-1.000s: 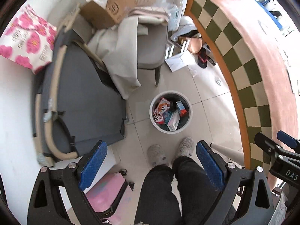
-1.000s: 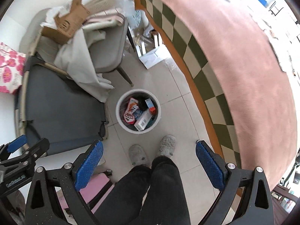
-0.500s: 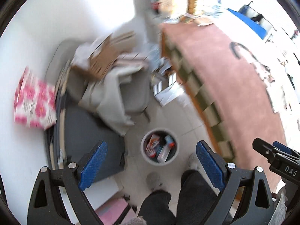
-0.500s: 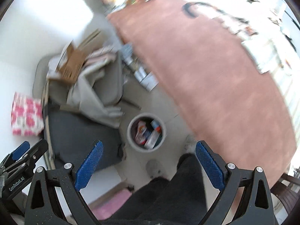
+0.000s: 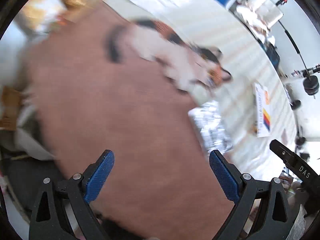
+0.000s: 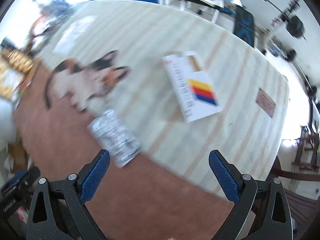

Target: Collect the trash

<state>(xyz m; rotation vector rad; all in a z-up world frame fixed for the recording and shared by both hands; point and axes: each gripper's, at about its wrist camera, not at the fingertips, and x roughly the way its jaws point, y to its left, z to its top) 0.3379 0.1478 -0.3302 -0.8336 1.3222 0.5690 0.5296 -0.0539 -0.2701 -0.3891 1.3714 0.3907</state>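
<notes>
Blur is smearing both wrist views, so I am reading positions loosely. I am holding the left gripper [image 5: 162, 177] and the right gripper [image 6: 159, 175] with jaws spread wide, nothing between the blue pads on either one.

Trash candidates are lying on the table [image 6: 140, 190], where a reddish-brown cloth is meeting a pale striped cloth [image 6: 230, 124]. I am seeing a crumpled silver-and-black printed wrapper [image 6: 114, 136] sitting across the seam between the two cloths, just beyond the right gripper's left finger. A flat white carton with yellow, red and blue stripes [image 6: 192, 86] is lying farther out on the striped cloth, well apart from the wrapper. A small brown rectangular tag [image 6: 265, 102] is sitting near the far right edge.

A calico cat [image 6: 88, 82] is lying on the table near the wrapper.

Risks I am weighing:
- Closing while the view is blurred, and pinching cloth instead of the wrapper.
- Reaching too close to the cat; it may move or bat the wrapper away.
- The carton is lying flat, so the pads may slide over it rather than getting under an edge.
</notes>
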